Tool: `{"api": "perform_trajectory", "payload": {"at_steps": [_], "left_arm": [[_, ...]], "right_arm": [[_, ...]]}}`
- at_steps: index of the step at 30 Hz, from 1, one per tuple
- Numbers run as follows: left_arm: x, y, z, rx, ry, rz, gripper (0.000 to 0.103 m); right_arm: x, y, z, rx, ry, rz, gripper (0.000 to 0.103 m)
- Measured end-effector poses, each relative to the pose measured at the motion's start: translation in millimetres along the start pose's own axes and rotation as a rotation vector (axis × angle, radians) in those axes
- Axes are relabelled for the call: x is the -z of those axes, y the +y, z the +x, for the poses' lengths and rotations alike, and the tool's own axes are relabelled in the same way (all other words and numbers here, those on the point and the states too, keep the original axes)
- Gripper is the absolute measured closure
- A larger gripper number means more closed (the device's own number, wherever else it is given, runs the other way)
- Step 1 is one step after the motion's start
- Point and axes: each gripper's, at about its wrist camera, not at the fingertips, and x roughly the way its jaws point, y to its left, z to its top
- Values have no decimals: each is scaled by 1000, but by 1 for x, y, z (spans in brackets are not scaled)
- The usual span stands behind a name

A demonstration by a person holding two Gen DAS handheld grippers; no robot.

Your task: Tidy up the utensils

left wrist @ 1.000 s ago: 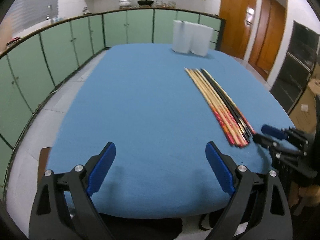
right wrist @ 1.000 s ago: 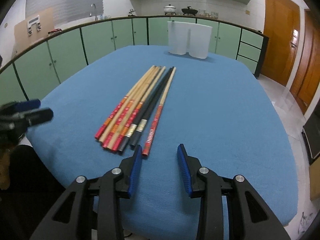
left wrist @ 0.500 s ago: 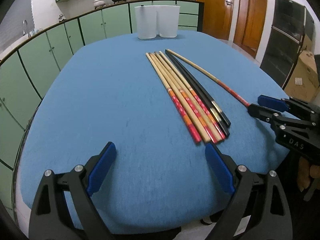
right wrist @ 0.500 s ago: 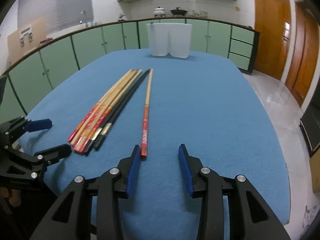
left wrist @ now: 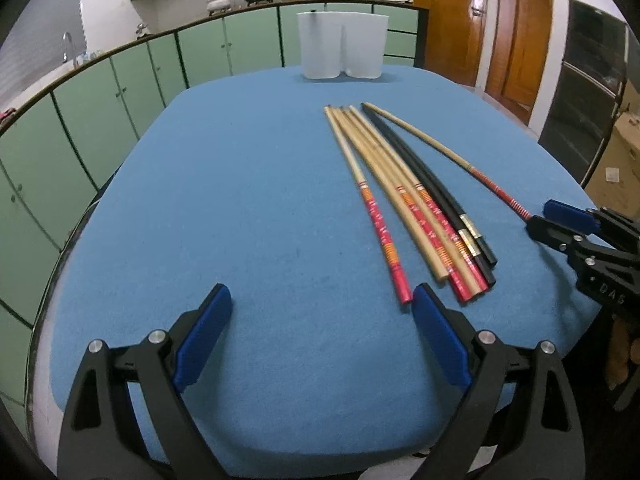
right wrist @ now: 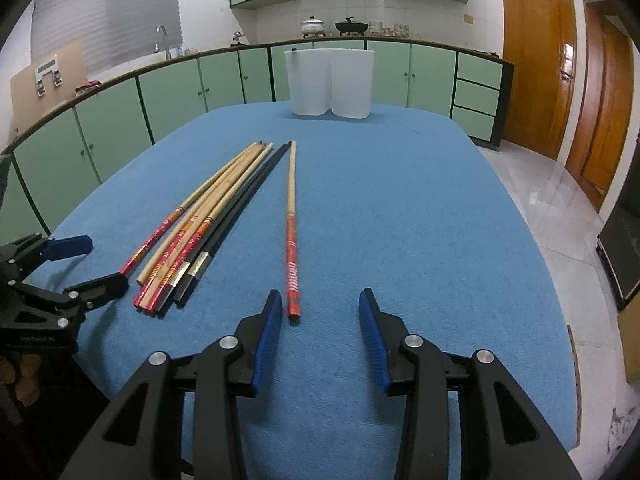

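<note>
Several long chopsticks point(left wrist: 404, 184) lie bundled on the blue table: wooden ones with red ends and two black ones. The bundle also shows in the right wrist view point(right wrist: 212, 216). One red-ended wooden chopstick point(right wrist: 291, 224) lies apart to the right, also seen in the left wrist view point(left wrist: 448, 152). My right gripper point(right wrist: 320, 320) is open, its left pad just beside that chopstick's red end. My left gripper point(left wrist: 322, 324) is open wide and empty, its right finger point(left wrist: 436, 332) near the bundle's red ends. A white two-part holder point(left wrist: 342, 50) stands at the far edge, also in the right wrist view point(right wrist: 330, 82).
The blue cloth table point(left wrist: 240, 200) is rounded, with its front edge just under both grippers. Green cabinets point(right wrist: 120, 128) run along the left and back. Wooden doors point(right wrist: 560, 60) stand at the right. The right gripper shows in the left wrist view point(left wrist: 560, 220).
The right gripper has drawn the single chopstick away from the bundle and opened wider. The left gripper has moved closer to the bundle's red ends.
</note>
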Motion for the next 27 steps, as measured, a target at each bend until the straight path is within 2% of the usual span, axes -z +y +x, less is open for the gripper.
{"api": "perform_trajectory", "payload": {"at_steps": [2,3,4,5,8,10,12,14,17,18,19,21,22,24,26,27], "left_arm": [[-3,-3,4,0,-14,-1,14],[-4,-4,5,1,-21,-6,20],[-6,-4,5,4,-34,-14,33],[-7,-5,6,3,-44,-19,38],[-8,-3,5,-12,-64,-50,73],[-6,1,5,-36,-72,-90,90],[-5,6,3,-54,-78,-130,95],[-3,11,1,-78,-83,-164,95],[0,15,-1,-68,-77,-175,94],[-1,15,-2,-66,-75,-164,91],[-2,16,-2,-59,-71,-159,81],[-4,14,-1,-28,-72,-140,70],[-4,14,0,-20,-73,-134,70],[-6,12,1,11,-78,-126,72],[-6,13,1,45,-77,-136,94],[-6,14,1,60,-74,-142,96]], "right_arm": [[-2,2,3,10,-3,0,64],[-2,2,3,14,-5,3,73],[-2,3,3,13,-8,6,82],[-3,3,3,20,-8,12,95],[0,3,2,78,-22,55,96],[3,2,-1,122,-28,88,97],[5,4,-5,149,-31,102,97],[7,8,-8,151,-29,84,97],[8,10,-10,130,-33,62,95],[10,9,-11,121,-35,57,93],[11,8,-13,120,-37,51,92],[12,8,-13,122,-41,42,91],[12,8,-13,123,-43,39,91],[11,10,-11,121,-48,25,91],[9,12,-10,119,-51,8,94],[9,11,-11,112,-51,12,96]]}}
